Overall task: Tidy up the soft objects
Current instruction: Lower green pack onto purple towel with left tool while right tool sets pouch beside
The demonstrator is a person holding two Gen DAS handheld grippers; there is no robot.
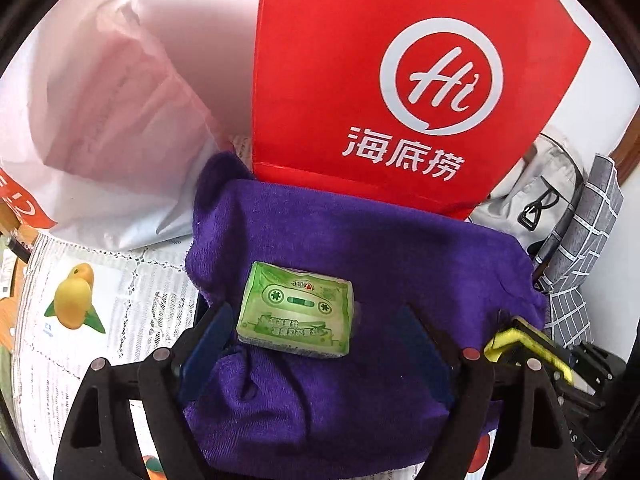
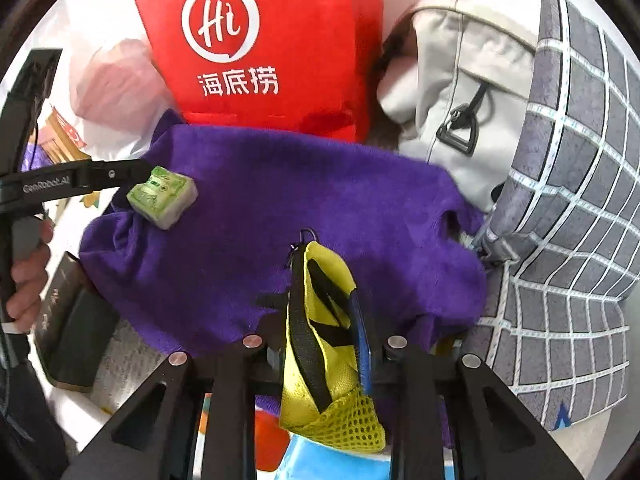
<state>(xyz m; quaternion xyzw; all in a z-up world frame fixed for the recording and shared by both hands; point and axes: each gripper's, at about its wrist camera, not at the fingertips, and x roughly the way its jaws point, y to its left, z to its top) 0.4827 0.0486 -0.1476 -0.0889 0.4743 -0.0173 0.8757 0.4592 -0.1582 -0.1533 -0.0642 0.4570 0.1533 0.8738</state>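
Purple towelling lay spread over the tabletop, a green tissue pack resting on its near left part. The left hand-held gripper stood released, its blue pads apart on either side of the pack. The right hand-held gripper was clenched on a yellow mesh pouch with black straps. A red paper bag stood at the far edge.

Black hand-held gripper, blue pads, silver round rivets
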